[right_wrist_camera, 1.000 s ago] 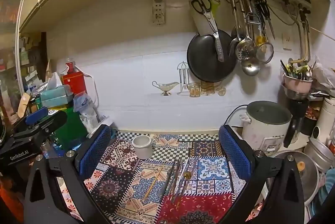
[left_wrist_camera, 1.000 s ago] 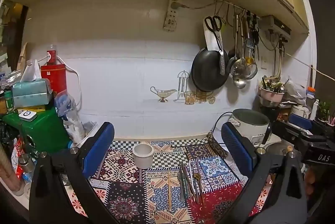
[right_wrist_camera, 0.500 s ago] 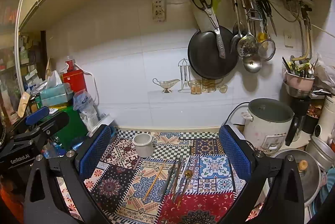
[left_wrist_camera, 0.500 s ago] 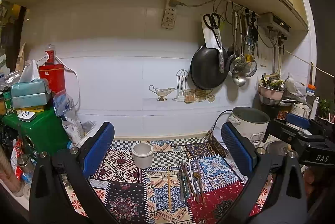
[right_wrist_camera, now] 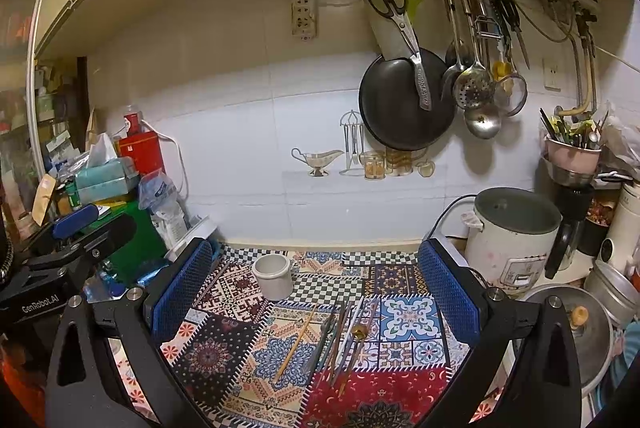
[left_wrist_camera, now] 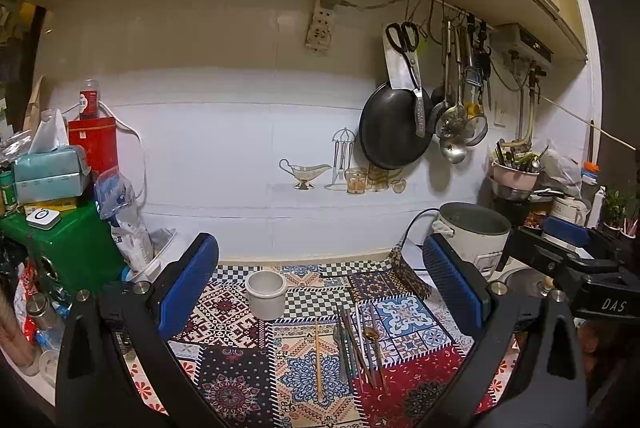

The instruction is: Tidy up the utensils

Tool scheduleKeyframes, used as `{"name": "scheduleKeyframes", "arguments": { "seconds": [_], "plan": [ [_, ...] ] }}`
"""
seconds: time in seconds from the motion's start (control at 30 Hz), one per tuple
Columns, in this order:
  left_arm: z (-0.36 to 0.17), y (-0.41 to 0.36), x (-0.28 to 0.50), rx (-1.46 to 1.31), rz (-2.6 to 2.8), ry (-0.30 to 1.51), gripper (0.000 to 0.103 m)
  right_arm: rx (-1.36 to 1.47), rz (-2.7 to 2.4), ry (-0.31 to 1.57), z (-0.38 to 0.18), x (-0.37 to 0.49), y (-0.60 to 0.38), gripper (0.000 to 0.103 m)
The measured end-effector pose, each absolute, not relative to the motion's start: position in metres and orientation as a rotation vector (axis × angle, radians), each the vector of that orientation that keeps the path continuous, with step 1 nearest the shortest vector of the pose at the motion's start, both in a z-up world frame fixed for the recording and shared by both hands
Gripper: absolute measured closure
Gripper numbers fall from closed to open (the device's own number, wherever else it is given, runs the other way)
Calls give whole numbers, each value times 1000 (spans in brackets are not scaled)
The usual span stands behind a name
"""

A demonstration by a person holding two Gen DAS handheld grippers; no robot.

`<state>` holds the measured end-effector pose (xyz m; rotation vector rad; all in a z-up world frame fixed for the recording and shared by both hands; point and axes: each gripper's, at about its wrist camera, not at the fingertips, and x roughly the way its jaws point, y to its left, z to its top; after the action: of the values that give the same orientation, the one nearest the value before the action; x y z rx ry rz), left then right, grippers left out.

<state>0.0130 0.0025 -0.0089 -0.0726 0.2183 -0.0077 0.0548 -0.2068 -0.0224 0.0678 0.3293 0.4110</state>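
Observation:
Several utensils [left_wrist_camera: 360,344] lie in a loose bunch on a patterned cloth [left_wrist_camera: 240,380]: chopsticks, thin metal pieces and a gold spoon [right_wrist_camera: 360,331]. One wooden chopstick [left_wrist_camera: 318,356] lies apart to their left; it also shows in the right wrist view [right_wrist_camera: 296,340]. A white ceramic cup [left_wrist_camera: 266,294] stands upright behind them, also in the right wrist view [right_wrist_camera: 275,276]. My left gripper [left_wrist_camera: 320,288] is open and empty, held above the cloth. My right gripper [right_wrist_camera: 316,288] is open and empty too. The utensils [right_wrist_camera: 344,340] lie between and below its fingers.
A white rice cooker [right_wrist_camera: 512,240] stands at the right, with a lidded pan [right_wrist_camera: 576,324] in front of it. A green box [left_wrist_camera: 60,248], tissue box [left_wrist_camera: 50,172] and bags crowd the left. A black pan [right_wrist_camera: 404,100], scissors and ladles hang on the wall.
Both views have shifted slightly; the scene sits a touch lower in the left wrist view. Both grippers stay open. The utensils and cup have not moved.

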Motion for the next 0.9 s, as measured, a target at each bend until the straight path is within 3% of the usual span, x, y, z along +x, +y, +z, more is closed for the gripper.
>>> {"name": "scheduleKeyframes", "arguments": {
  "seconds": [0.9],
  "plan": [
    [-8,5,20,-64,-9,234,0,79,417,324,-20,61,-206,1]
  ]
}}
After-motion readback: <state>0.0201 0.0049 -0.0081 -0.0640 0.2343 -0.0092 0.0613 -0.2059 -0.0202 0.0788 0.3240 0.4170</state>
